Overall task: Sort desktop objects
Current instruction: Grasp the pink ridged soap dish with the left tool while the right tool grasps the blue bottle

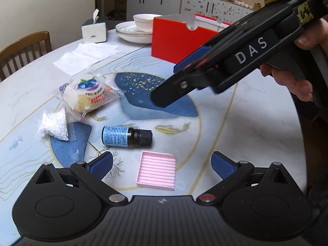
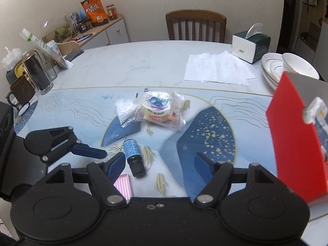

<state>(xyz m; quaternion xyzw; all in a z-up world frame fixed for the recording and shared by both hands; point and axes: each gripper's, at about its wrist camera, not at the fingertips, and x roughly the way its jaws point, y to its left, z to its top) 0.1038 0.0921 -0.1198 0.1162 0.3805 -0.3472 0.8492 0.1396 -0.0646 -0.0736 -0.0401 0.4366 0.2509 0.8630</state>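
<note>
On the table lie a wrapped blueberry cake [image 1: 90, 94] [image 2: 156, 108], a small bag of white beads [image 1: 55, 128] [image 2: 124, 110], a brown dropper bottle with a blue label [image 1: 127, 136] [image 2: 133, 157] on its side, and a pink ridged tray [image 1: 156, 170] [image 2: 123, 184]. A red box [image 1: 180, 39] [image 2: 295, 143] stands at the right. My left gripper [image 1: 162, 164] is open and empty, just before the pink tray. My right gripper [image 2: 161, 164] is open and empty, near the bottle's cap; it also shows in the left wrist view [image 1: 174, 82] above the table.
A tissue box [image 1: 94, 31] [image 2: 251, 45], paper napkins [image 1: 86, 56] [image 2: 217, 69] and stacked plates with a bowl [image 1: 139, 28] [image 2: 287, 67] sit at the far side. Jars, a mug [image 2: 20, 92] and clutter stand at the left edge. Wooden chairs [image 2: 195, 25] flank the table.
</note>
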